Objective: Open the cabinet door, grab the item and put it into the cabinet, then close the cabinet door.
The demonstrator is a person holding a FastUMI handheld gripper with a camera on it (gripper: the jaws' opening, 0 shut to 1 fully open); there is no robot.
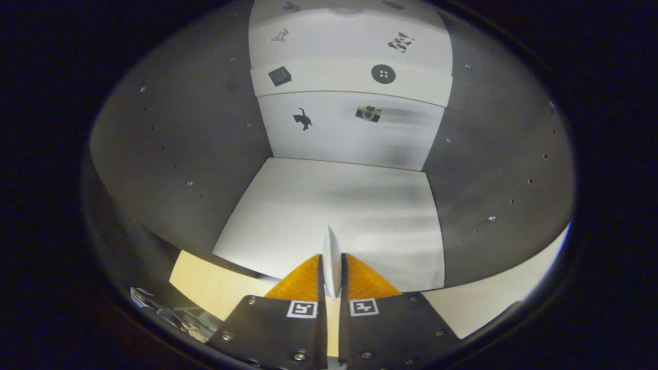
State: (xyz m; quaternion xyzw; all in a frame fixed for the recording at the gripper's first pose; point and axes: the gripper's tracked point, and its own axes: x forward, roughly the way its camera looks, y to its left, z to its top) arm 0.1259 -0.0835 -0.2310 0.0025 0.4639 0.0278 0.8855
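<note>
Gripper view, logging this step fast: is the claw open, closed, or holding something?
Claw: closed on a thin white flat item, held edge-on between both fingers.

Thin item (332, 257) upright between the claw (332, 272) fingers, cabinet (329, 205) floor just ahead.

Cabinet (169, 154) side walls: matt dark panel, smooth, w/ small shiny metal screw heads. Back panel (349, 128) and floor (360, 205): smooth pale sheet, satin, faint streaky sheen; flat printed stickers on back. Thin white item (332, 257) nipped edge-on between gripper (331, 267) jaws: smooth, hard-looking, slight gloss, prob. plastic or card. Bench (205, 288): smooth pale wood-look, matt.
</note>
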